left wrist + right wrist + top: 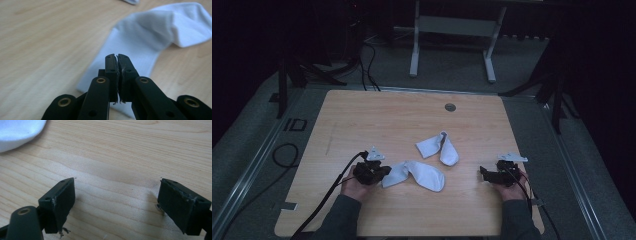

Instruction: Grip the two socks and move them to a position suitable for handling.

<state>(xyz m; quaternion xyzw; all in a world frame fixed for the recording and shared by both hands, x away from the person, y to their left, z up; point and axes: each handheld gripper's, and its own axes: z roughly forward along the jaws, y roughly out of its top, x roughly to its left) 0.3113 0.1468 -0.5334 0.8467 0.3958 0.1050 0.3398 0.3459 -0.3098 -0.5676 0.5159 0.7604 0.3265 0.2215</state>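
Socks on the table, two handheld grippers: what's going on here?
A person at a wooden table works two white socks with a gripper in each hand. The left gripper sits at the cuff end of the near sock, its jaws closed; whether they pinch the fabric is unclear. The right gripper rests open over bare wood, holding nothing. The far sock lies folded, untouched.

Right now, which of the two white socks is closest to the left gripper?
The nearer sock, lying right at the left gripper. The other sock lies farther up the table, apart from both grippers.
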